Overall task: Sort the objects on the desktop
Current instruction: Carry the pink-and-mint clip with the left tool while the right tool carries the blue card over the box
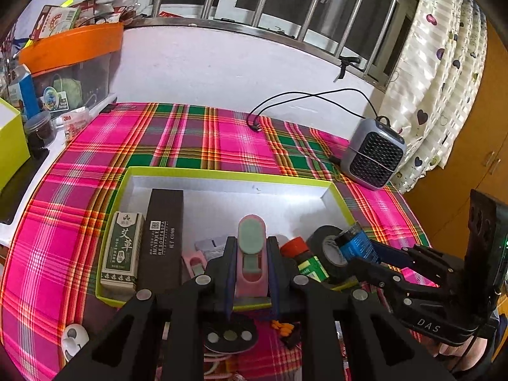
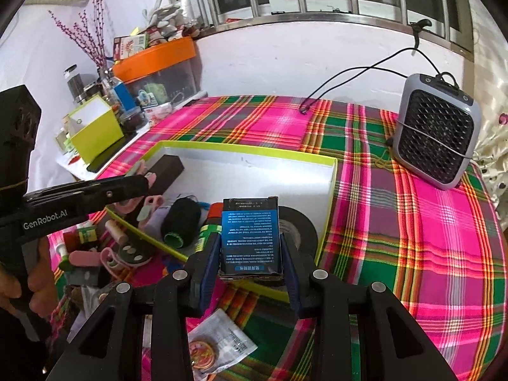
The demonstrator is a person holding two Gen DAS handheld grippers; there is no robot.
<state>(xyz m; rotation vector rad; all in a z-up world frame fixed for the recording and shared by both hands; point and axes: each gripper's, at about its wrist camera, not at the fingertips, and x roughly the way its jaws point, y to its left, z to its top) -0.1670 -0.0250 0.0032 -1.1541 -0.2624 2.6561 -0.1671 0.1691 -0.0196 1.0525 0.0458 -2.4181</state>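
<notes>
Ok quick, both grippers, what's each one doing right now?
Left gripper: shut on the pink and green clip.
Right gripper: shut on the small blue box.

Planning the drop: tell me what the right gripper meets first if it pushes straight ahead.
The right gripper, shut on the blue box, points over the black tape roll into the tray. Likely the roll first, though depth is unclear.

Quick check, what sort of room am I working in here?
Probably a home room: a table in a plaid cloth under a barred window, heart-print curtain, and a small desk fan.
</notes>
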